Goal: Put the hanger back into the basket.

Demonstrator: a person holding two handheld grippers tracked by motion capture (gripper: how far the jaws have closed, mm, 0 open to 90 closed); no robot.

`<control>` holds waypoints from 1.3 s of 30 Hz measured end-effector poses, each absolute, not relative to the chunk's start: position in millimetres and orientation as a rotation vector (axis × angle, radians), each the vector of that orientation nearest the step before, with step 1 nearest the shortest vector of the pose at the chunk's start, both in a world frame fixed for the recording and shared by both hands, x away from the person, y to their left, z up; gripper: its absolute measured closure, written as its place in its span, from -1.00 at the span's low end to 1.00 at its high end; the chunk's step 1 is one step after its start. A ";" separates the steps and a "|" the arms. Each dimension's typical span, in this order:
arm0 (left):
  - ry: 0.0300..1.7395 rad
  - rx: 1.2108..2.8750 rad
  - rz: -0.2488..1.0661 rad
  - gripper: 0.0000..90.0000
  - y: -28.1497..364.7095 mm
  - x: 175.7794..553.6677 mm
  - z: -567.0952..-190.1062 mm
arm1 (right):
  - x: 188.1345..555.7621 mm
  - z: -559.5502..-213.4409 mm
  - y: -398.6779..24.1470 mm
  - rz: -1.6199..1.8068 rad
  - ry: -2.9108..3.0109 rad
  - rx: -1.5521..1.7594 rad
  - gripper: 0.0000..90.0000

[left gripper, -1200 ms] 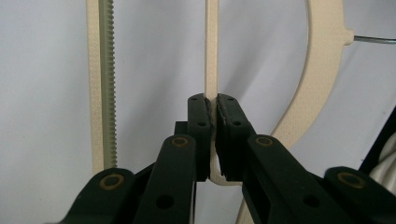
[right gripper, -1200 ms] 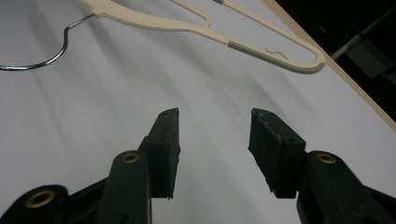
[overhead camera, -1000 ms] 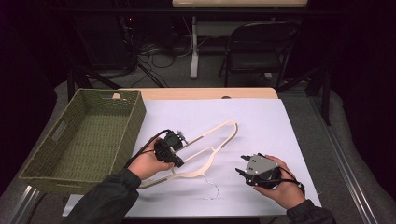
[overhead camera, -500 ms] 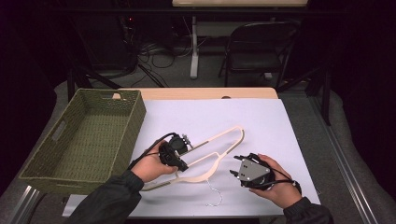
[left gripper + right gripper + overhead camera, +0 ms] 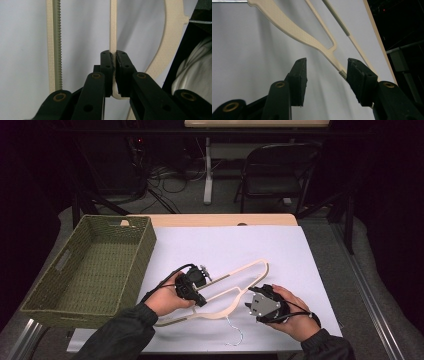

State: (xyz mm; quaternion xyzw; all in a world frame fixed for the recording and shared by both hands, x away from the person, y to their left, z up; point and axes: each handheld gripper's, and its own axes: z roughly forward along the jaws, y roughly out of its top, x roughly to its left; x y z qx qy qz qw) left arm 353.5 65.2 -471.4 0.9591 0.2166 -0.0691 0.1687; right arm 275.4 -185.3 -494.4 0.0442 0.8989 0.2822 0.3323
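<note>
Gripping a cream hanger (image 5: 235,287) near the table's (image 5: 240,245) front edge, the left gripper (image 5: 113,58) clamps its bar; the right gripper (image 5: 325,72) has just opened, jaws apart.

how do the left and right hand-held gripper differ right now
The left hand-held gripper is shut on a thin bar of the cream hanger; the right hand-held gripper stands open, with the hanger's end near one jaw. Both have black jaws.
</note>
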 end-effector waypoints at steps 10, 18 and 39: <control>0.576 2.710 -0.231 0.89 60.7 349.4 -469.8 | 277.0 -497.5 -180.4 0.632 2.373 0.062 0.11; 0.551 2.721 -0.240 0.89 57.6 345.9 -470.6 | 284.0 -503.3 -177.8 0.610 2.358 0.038 0.18; 0.558 2.715 -0.264 0.89 61.6 351.0 -493.7 | 296.1 -517.2 -169.1 0.601 2.464 0.061 0.69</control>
